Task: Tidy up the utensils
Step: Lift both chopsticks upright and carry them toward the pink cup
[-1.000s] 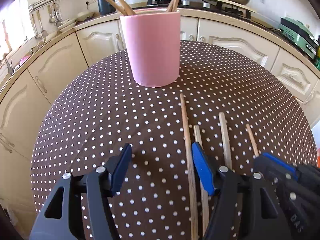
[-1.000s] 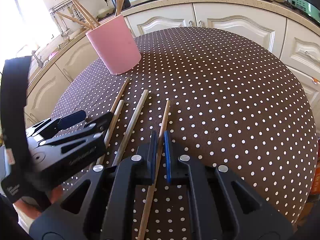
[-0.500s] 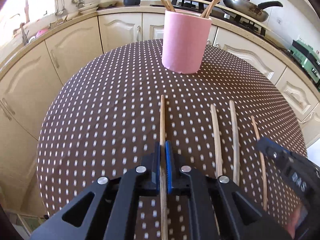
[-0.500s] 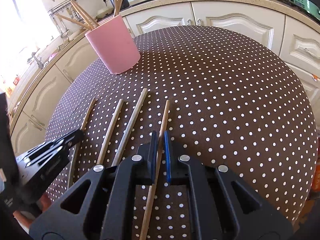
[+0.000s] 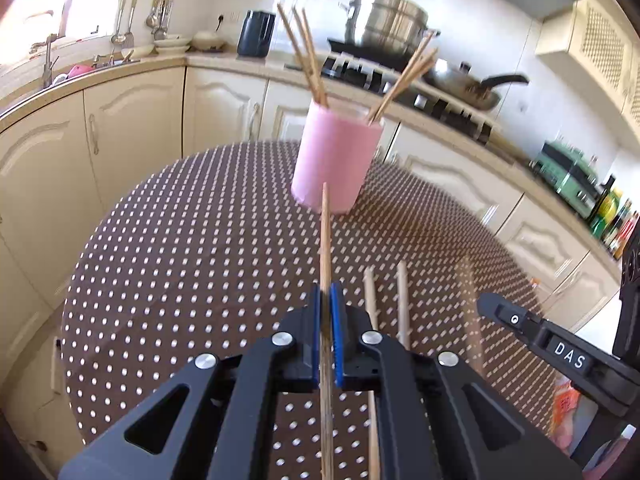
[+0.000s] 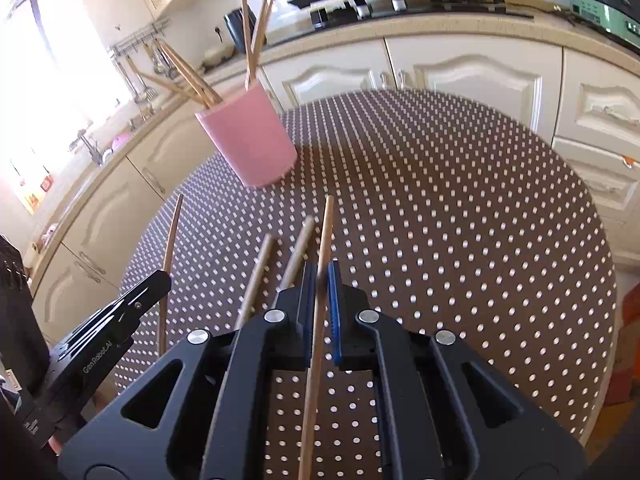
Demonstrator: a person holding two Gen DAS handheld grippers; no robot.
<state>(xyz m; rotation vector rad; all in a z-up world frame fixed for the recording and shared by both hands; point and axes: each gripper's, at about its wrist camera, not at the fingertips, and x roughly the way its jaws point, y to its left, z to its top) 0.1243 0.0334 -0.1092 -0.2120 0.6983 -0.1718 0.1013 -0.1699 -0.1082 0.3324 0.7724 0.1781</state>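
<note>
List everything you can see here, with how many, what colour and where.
Cup: one, pink, far side of the table, chopsticks standing in it.
Loose chopsticks: two, pale wood, lying side by side on the table.
Held chopsticks: two, tan wood, one in the left tongs, one in the right tongs.
Table: one, brown cloth with white dots, under everything.
Frying pan: one, metal with black handle, on the stove behind.
Pot: one, steel, on the stove.
Kettle: one, dark, on the counter.
Left tongs: black with blue pads, shut.
Right tongs: black with blue pads, shut.

Steel pot (image 5: 386, 16), frying pan (image 5: 464, 88), black kettle (image 5: 256, 34) on counter
</note>
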